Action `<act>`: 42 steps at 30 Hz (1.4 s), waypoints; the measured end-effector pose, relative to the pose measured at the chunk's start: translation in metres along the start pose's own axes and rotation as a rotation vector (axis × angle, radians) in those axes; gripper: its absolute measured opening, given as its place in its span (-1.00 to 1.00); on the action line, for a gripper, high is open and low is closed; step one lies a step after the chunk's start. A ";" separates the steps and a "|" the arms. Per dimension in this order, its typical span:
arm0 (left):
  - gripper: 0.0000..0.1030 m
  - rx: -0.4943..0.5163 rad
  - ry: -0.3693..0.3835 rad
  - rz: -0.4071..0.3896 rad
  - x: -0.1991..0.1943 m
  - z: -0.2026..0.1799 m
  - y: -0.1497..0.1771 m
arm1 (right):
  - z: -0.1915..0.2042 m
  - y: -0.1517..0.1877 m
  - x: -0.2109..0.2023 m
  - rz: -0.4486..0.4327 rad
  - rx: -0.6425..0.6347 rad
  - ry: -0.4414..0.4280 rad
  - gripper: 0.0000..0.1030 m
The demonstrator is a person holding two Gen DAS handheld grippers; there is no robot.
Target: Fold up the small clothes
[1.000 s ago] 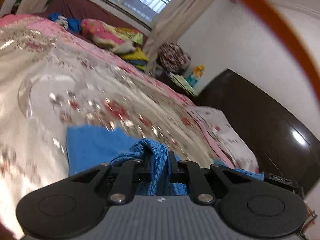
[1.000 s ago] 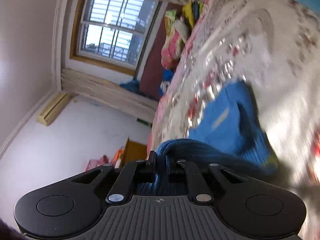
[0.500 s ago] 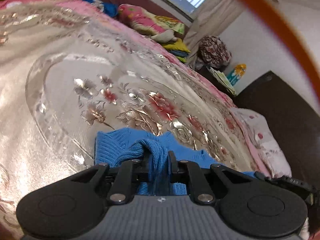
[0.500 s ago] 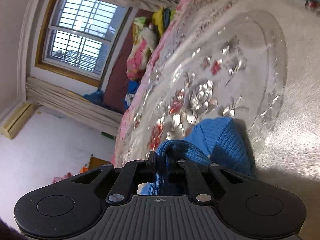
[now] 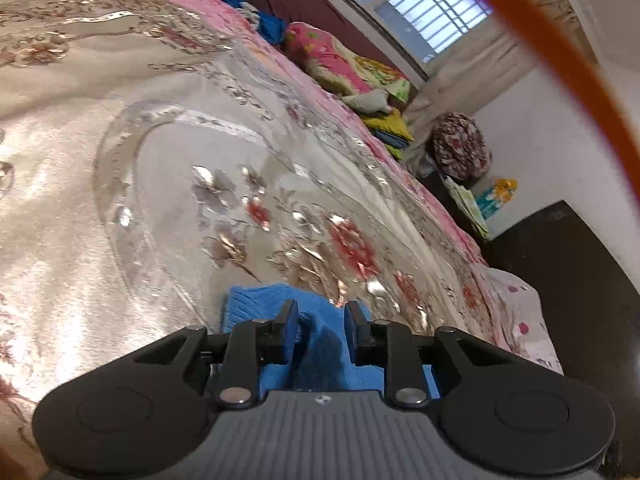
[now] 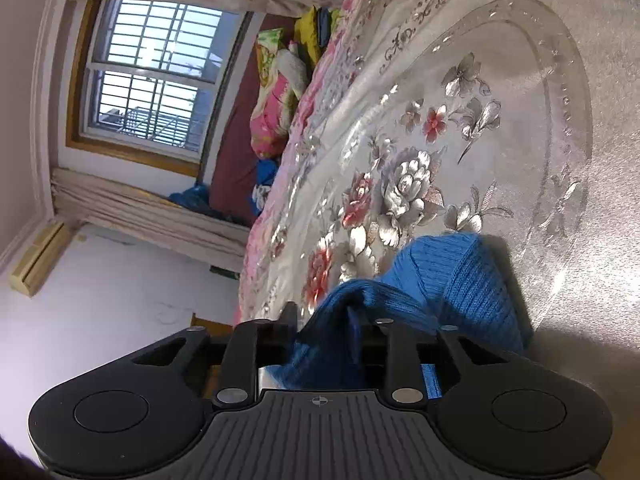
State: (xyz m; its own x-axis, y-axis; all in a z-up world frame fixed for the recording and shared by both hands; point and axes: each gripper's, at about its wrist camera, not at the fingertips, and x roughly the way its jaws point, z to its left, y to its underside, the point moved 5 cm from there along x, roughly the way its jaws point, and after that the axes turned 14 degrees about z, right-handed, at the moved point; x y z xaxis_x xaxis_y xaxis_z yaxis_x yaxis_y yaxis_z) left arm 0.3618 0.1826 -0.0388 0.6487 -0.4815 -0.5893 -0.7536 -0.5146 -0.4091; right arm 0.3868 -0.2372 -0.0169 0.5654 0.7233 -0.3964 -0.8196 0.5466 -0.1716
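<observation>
A blue knitted garment [image 5: 256,304] lies on the flowered satin bedspread [image 5: 120,200]. My left gripper [image 5: 320,318] is open, its jaws spread apart with a fold of the blue knit loose between them. In the right wrist view the same blue garment [image 6: 460,280] is bunched on the bedspread [image 6: 520,120]. My right gripper [image 6: 326,320] is open too, and a ridge of the knit stands between its jaws. The rest of the garment is hidden under both gripper bodies.
Piled pillows and folded bedding [image 5: 352,76] lie at the far end of the bed under a barred window [image 5: 432,20]. A dark headboard [image 5: 580,300] and a bedside table with a patterned bundle [image 5: 460,148] stand to the right.
Both grippers were shut on the blue garment and have opened, letting the knit go. The garment has come down onto the bedspread, and both cameras have steadied.
</observation>
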 end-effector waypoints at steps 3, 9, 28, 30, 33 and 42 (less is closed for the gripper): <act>-0.42 0.009 0.006 -0.005 -0.005 -0.001 0.003 | 0.004 -0.002 0.001 0.000 -0.008 0.004 -0.35; -0.42 0.184 -0.062 -0.007 -0.021 -0.016 0.021 | 0.013 0.001 -0.004 0.006 -0.063 0.006 -0.31; -0.34 0.117 -0.337 -0.046 -0.028 0.014 0.017 | 0.002 0.047 -0.045 -0.011 -0.372 0.435 -0.31; -0.34 0.176 -0.327 -0.045 -0.036 0.008 0.024 | -0.001 0.052 -0.045 -0.002 -0.378 0.448 -0.31; -0.27 0.300 -0.303 -0.026 -0.038 -0.013 0.035 | -0.001 0.060 -0.044 0.013 -0.383 0.439 -0.31; -0.20 0.649 -0.358 0.162 0.033 -0.066 0.053 | 0.002 0.070 -0.044 0.030 -0.395 0.452 -0.31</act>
State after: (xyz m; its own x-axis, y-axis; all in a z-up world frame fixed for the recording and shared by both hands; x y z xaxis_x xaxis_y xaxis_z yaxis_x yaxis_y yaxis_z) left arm 0.3502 0.0927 -0.0340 0.5340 -0.1987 -0.8218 -0.8195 0.1175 -0.5609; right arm 0.3048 -0.2297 -0.0096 0.5169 0.4375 -0.7358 -0.8561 0.2679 -0.4420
